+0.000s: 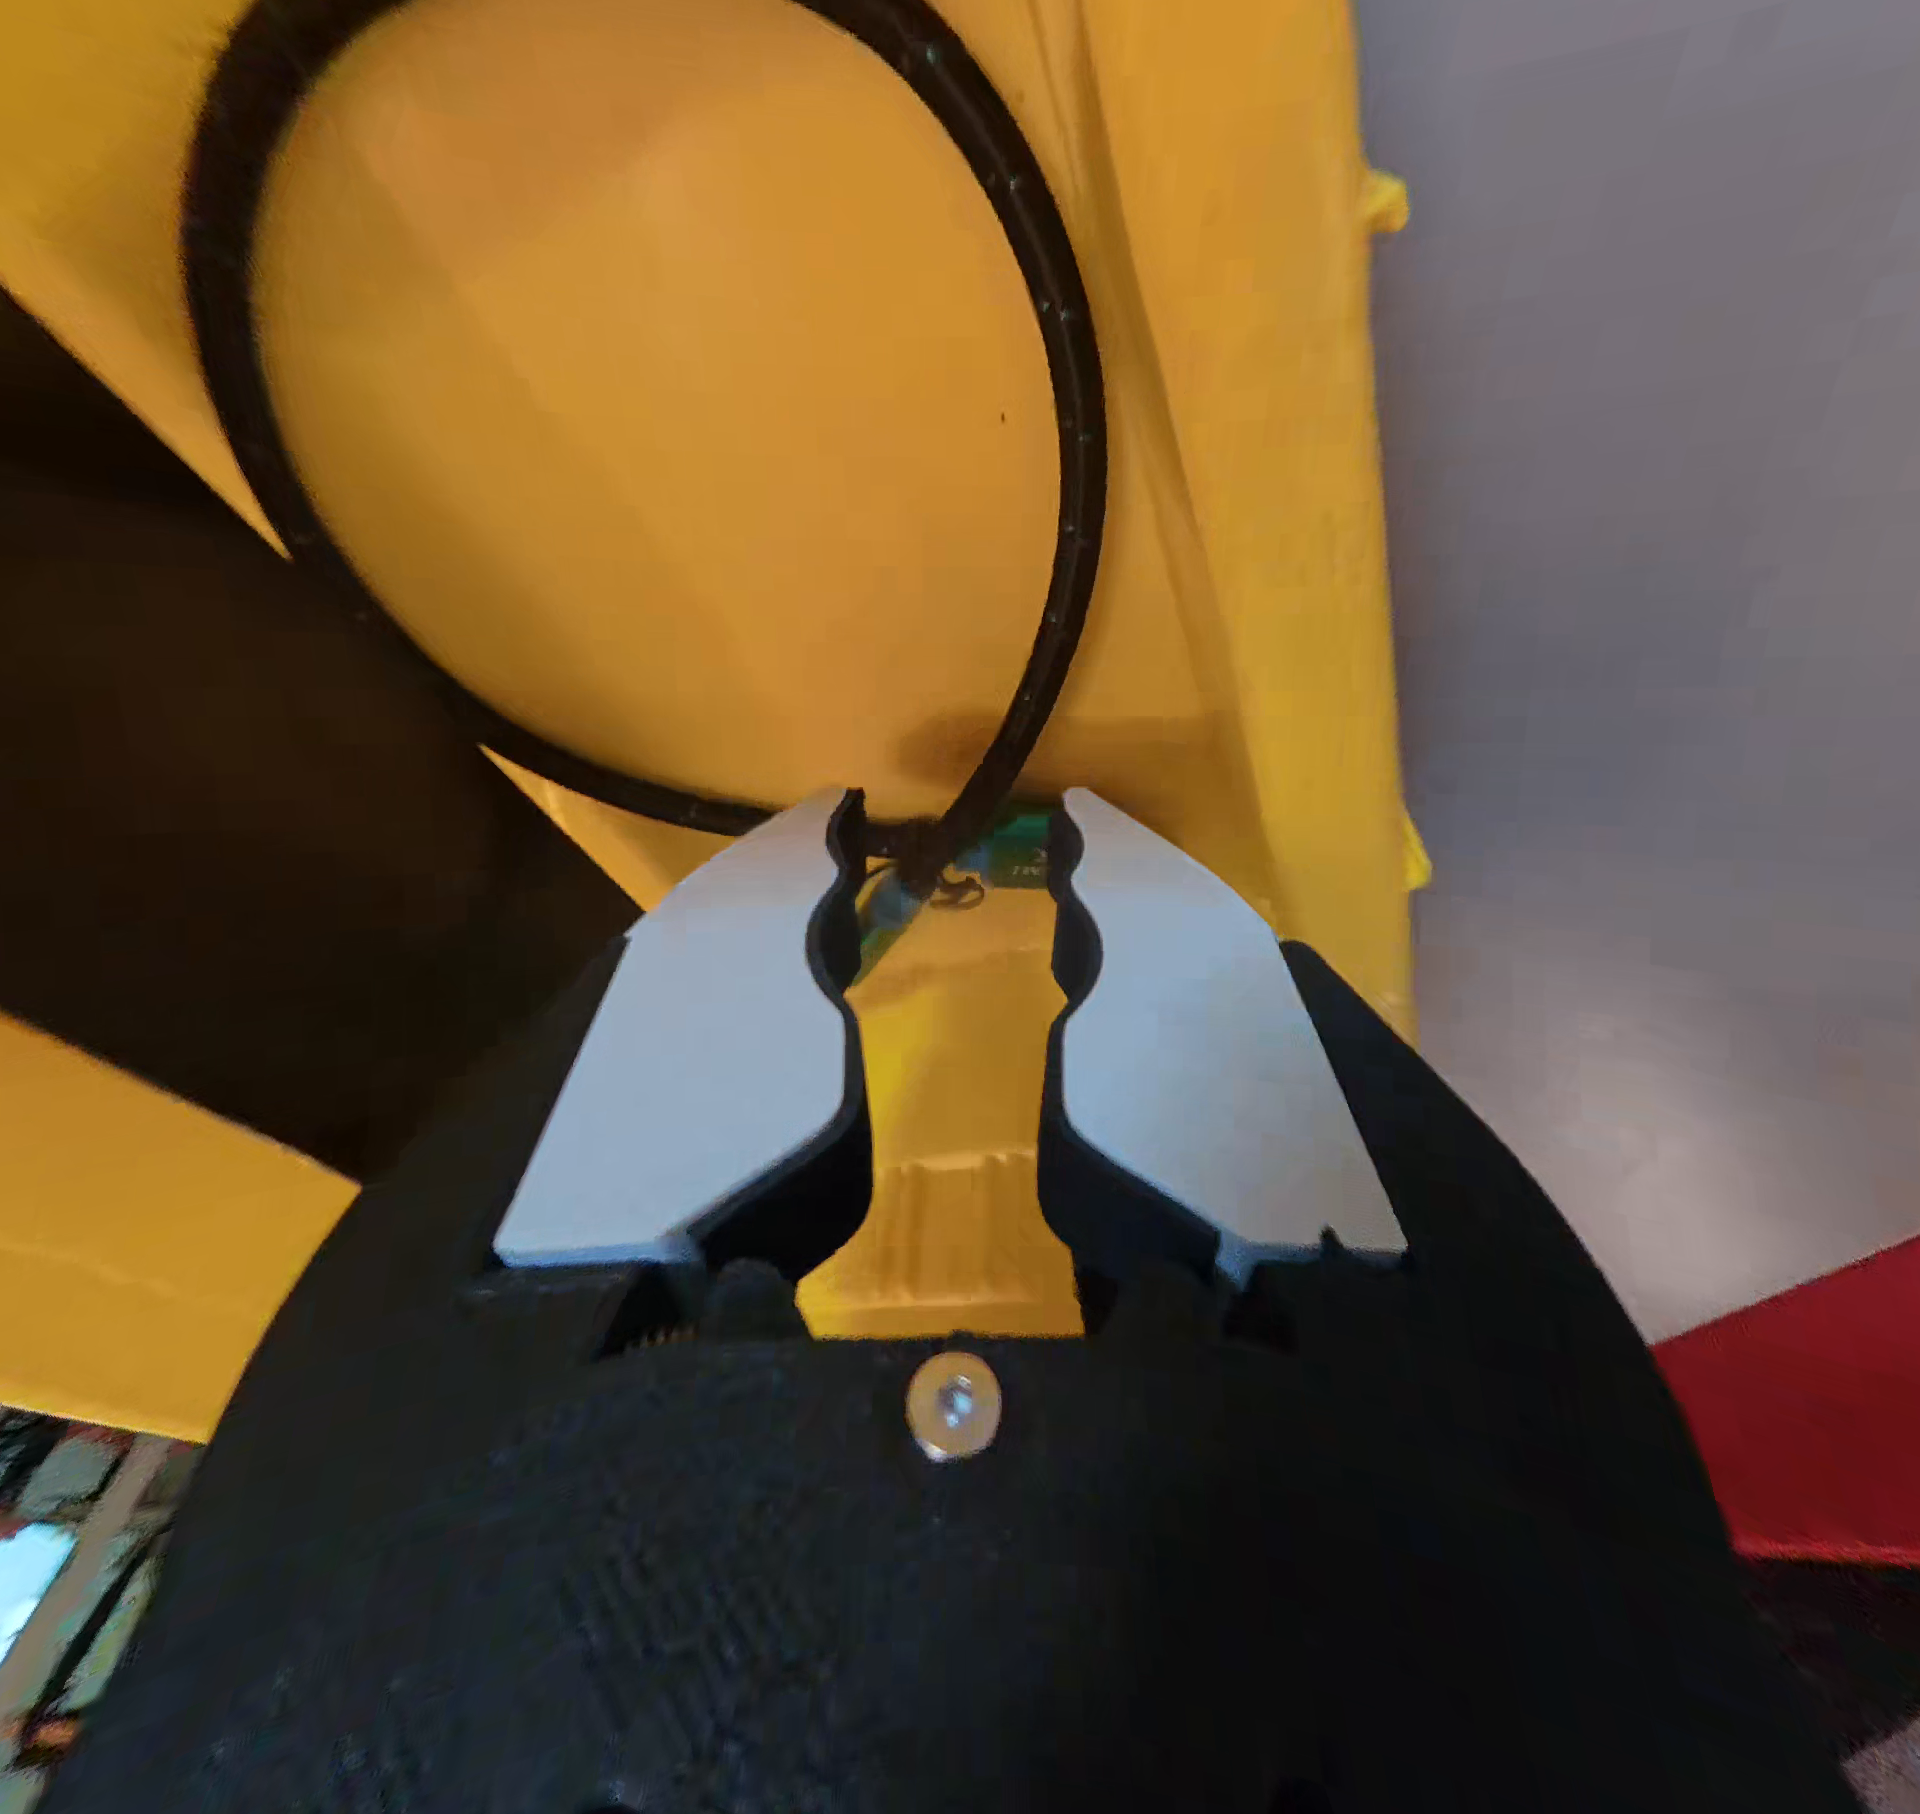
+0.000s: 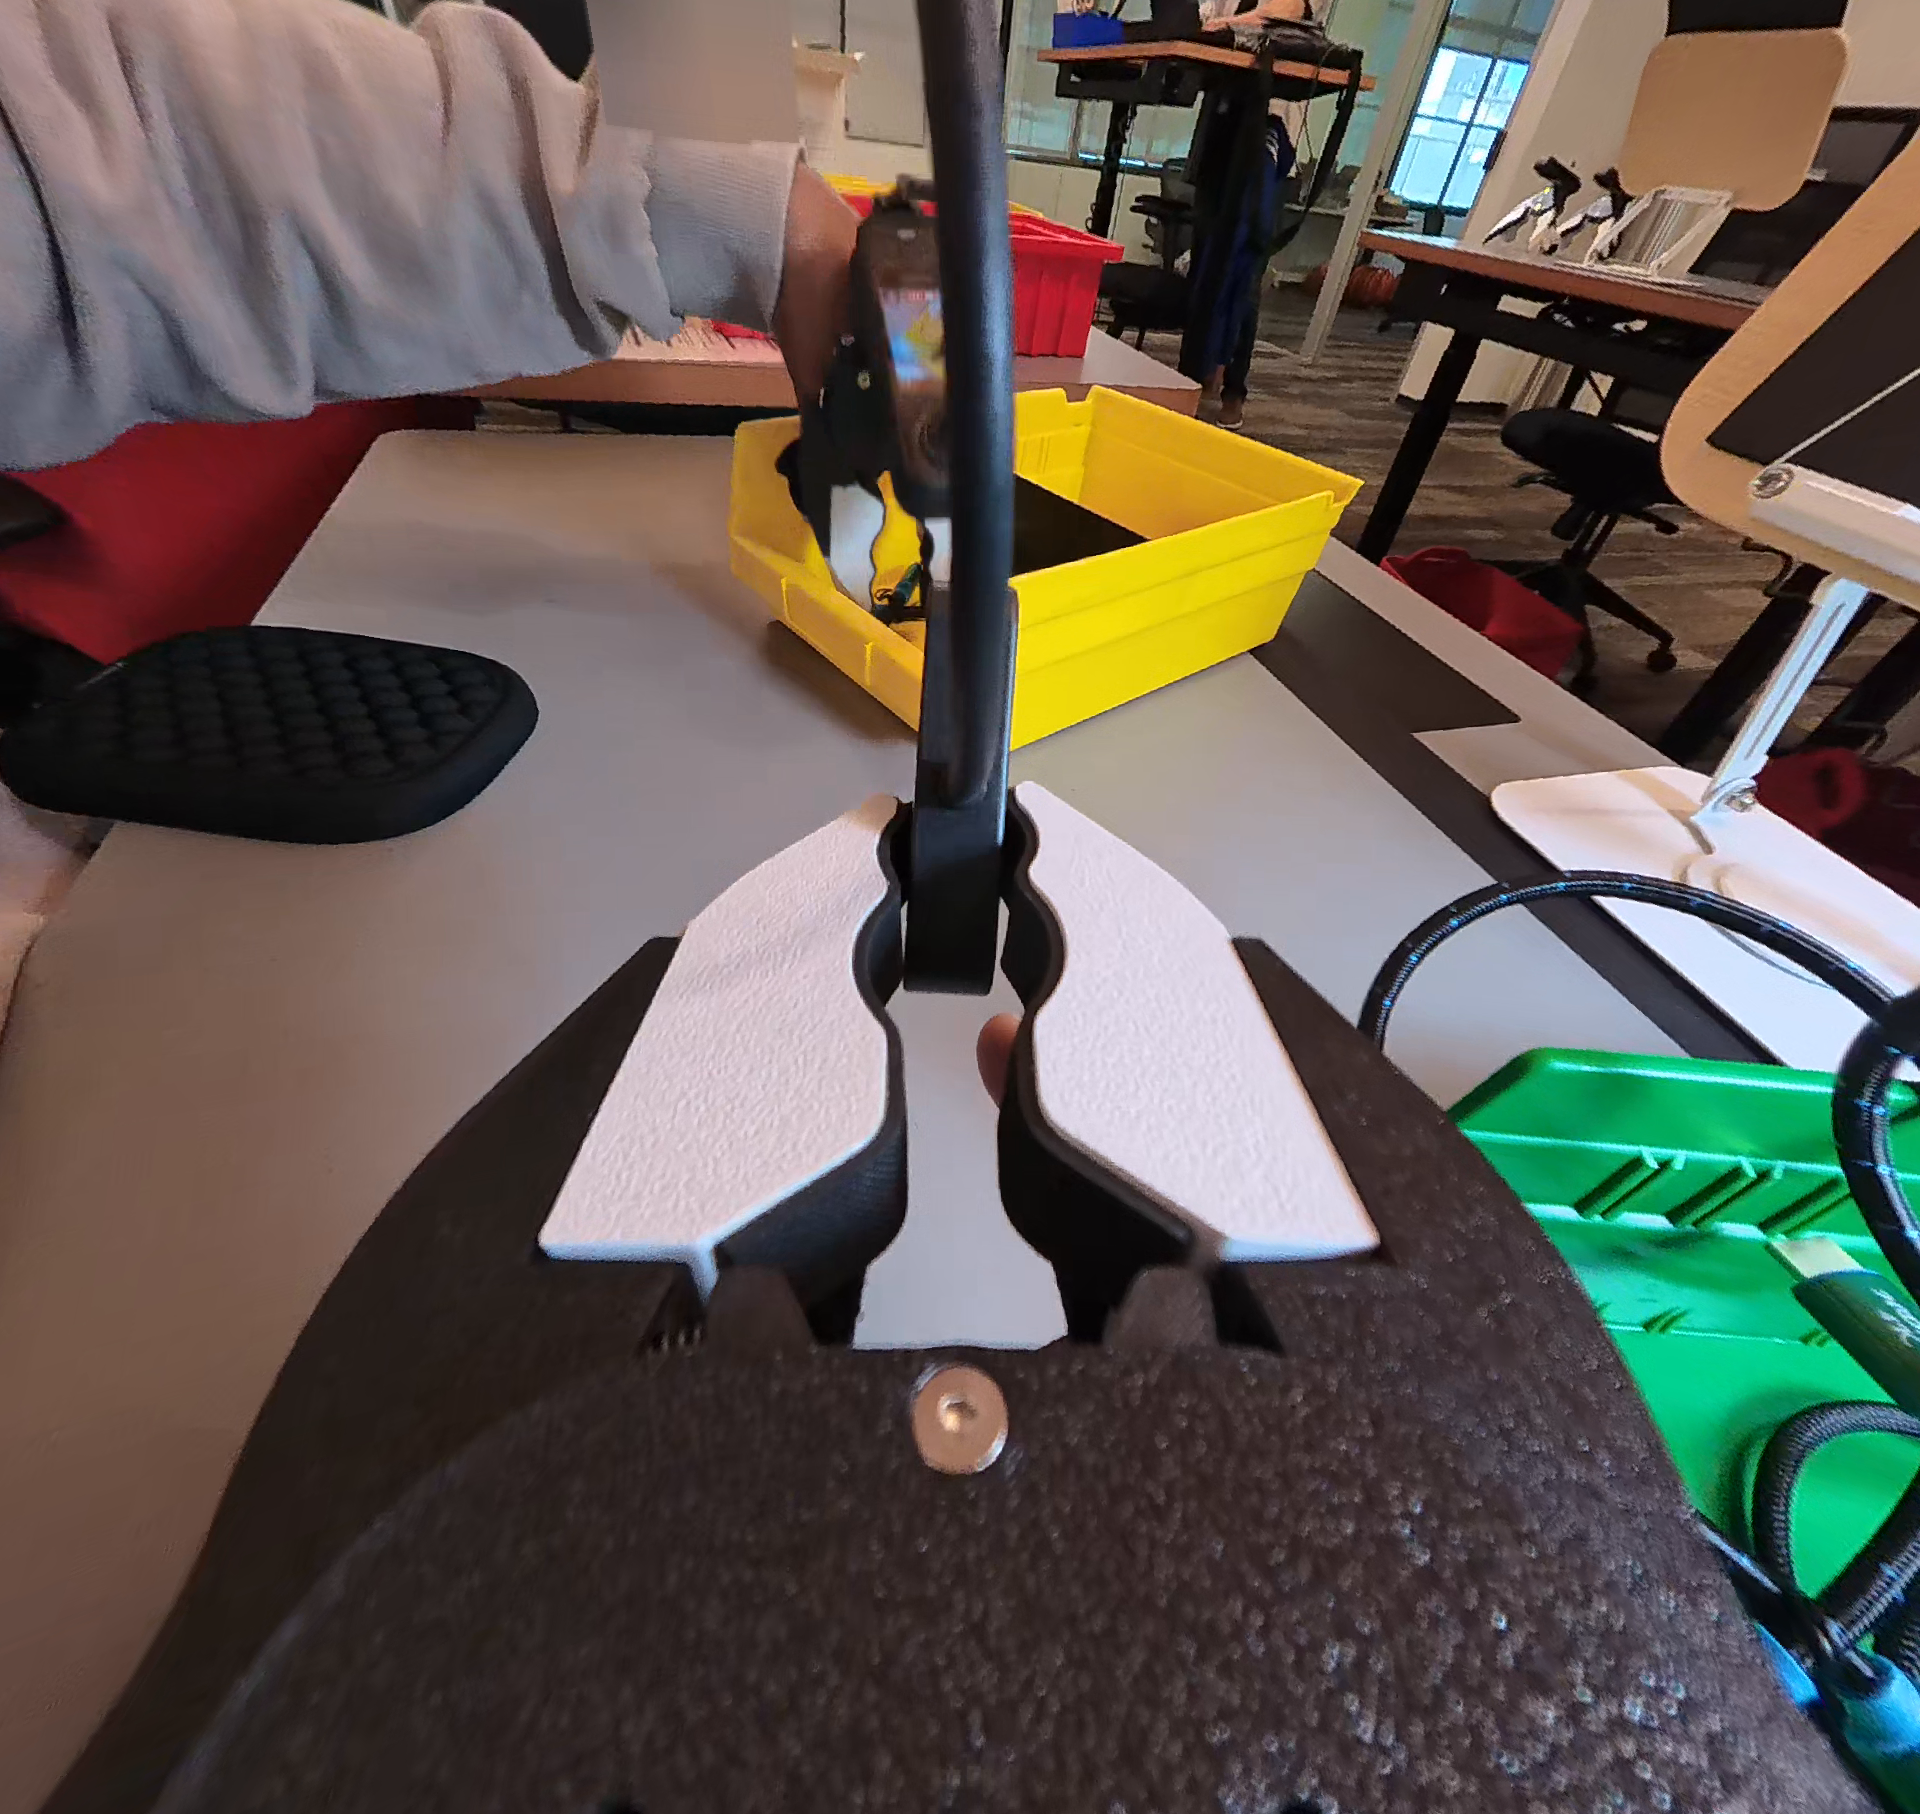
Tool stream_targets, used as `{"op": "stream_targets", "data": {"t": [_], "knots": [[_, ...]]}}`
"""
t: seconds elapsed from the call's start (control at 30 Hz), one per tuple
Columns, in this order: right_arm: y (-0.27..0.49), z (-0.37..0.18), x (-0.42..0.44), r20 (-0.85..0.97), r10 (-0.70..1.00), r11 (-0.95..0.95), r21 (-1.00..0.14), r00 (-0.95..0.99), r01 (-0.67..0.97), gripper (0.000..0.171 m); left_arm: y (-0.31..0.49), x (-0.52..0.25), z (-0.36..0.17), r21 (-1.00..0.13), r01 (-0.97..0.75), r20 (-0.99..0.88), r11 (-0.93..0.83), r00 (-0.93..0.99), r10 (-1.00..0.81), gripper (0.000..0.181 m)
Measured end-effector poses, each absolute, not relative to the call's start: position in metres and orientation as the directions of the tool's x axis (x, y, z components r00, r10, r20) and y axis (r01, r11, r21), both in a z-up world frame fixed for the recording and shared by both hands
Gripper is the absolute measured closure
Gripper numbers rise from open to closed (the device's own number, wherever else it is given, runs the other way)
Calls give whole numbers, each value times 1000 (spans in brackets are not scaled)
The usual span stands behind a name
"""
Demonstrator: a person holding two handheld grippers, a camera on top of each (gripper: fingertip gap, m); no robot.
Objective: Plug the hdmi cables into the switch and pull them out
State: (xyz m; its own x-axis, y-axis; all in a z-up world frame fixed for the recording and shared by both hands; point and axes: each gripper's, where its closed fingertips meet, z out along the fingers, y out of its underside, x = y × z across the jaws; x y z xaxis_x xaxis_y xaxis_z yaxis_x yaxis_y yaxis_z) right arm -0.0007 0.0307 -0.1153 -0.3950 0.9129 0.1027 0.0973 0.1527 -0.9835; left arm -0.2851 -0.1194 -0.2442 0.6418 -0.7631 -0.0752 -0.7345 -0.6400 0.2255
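In the right wrist view my right gripper [image 2: 954,829] is shut on the black plug [image 2: 951,902] of an HDMI cable [image 2: 971,310], which rises straight up out of frame. It hangs above the grey table [image 2: 468,985]. Beyond it, a grey-sleeved arm holds my left gripper [image 2: 883,486] down inside a yellow bin [image 2: 1143,601] that holds a flat black box [image 2: 1070,528]. In the left wrist view my left gripper [image 1: 956,819] is open over the bin floor [image 1: 644,414]. A looped black braided cable [image 1: 1070,476] with a small green tag [image 1: 1023,845] ends between its fingertips.
A green tray [image 2: 1621,1172] at the right holds more braided cables and a loose plug [image 2: 1849,1286]. A black mesh pad [image 2: 270,725] lies at the left. A white stand base [image 2: 1662,829] sits at the right. A red bin [image 2: 1055,278] stands behind. The left gripper's tips are roughly 35 centimeters from the right gripper's.
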Motion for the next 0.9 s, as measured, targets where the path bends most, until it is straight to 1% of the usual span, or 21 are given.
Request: {"op": "stream_targets", "data": {"t": [0.07,0.1,0.13,0.23,0.33,0.4,0.53,0.63,0.7,0.77,0.83,0.9], "knots": [[33,-114,1,101,915,150,-984,-391,97,157,-120,-284,-256,246,-747,-49,-617,627,-778,154],[35,-114,1,101,917,149,-984,-386,95,157,-123,-282,-258,255,-750,-16,-610,628,-778,165],[37,-113,2,100,918,146,-985,-383,93,157,-123,-282,-258,258,-745,-23,-615,632,-775,170],[43,-108,3,92,925,130,-988,-369,81,157,-124,-278,-241,236,-729,-36,-643,654,-755,174],[48,-101,5,82,931,111,-992,-355,60,157,-111,-274,-199,111,-704,-142,-701,687,-713,175],[50,-96,6,75,936,96,-994,-344,45,157,-107,-264,-166,7,-689,-182,-725,712,-678,175],[54,-89,8,69,943,82,-996,-326,25,157,-95,-240,-104,-165,-692,-345,-703,708,-616,175],[55,-82,11,73,947,80,-997,-313,10,157,-87,-199,-77,-313,-713,-403,-627,698,-592,175],[56,-75,15,82,950,84,-996,-300,-9,157,-82,-156,-73,-400,-746,-422,-532,665,-616,175],[60,-67,19,80,957,75,-997,-279,-29,157,-78,-110,-82,-443,-790,-445,-424,605,-660,175],[67,-62,23,66,966,58,-998,-249,-38,157,-72,-66,-102,-473,-815,-451,-335,551,-702,175],[77,-62,26,36,977,30,-999,-209,-35,157,-65,-34,-129,-453,-854,-477,-256,475,-739,175]]}}
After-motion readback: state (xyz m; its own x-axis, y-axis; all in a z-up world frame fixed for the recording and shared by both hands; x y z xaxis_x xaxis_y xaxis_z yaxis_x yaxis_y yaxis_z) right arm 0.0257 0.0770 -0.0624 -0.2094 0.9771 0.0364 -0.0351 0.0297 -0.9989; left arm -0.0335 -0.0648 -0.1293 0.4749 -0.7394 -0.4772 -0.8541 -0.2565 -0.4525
